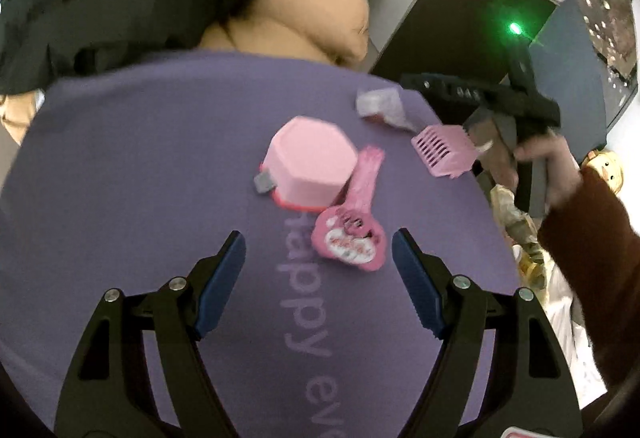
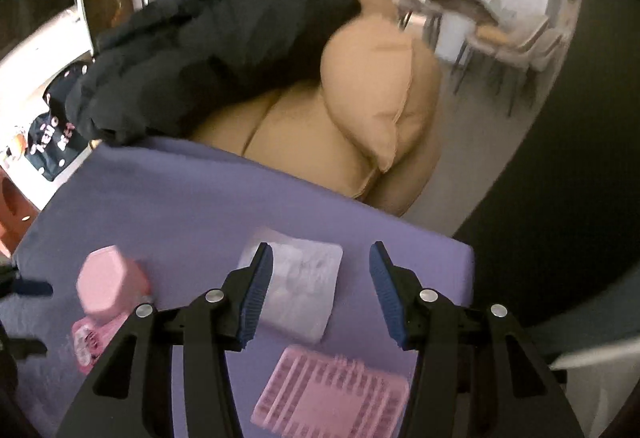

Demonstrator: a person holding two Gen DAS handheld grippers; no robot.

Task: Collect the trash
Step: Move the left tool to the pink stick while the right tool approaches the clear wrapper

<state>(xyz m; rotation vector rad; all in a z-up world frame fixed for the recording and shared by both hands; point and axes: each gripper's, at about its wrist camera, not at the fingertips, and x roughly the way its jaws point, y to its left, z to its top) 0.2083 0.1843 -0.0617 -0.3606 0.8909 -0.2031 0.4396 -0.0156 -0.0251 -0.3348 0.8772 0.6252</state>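
Note:
A purple cloth-covered table (image 1: pixel 140 166) holds a pink hexagonal box (image 1: pixel 310 162), a pink printed wrapper (image 1: pixel 354 226), a pink comb-like plastic piece (image 1: pixel 442 150) and a crumpled whitish wrapper (image 1: pixel 382 106). My left gripper (image 1: pixel 318 278) is open and empty, just short of the pink wrapper. My right gripper (image 2: pixel 320 286) is open and empty above the whitish wrapper (image 2: pixel 298 290), with the pink comb piece (image 2: pixel 332 394) below it and the pink box (image 2: pixel 104 278) to its left. The right gripper also shows in the left wrist view (image 1: pixel 492 118), held by a hand.
A tan sofa (image 2: pixel 352 126) with a black jacket (image 2: pixel 208 50) on it stands behind the table. The table's right edge (image 2: pixel 468 278) drops to dark floor. A bag of items (image 1: pixel 520 238) sits off the table's right side. Dining chairs (image 2: pixel 500 38) stand far back.

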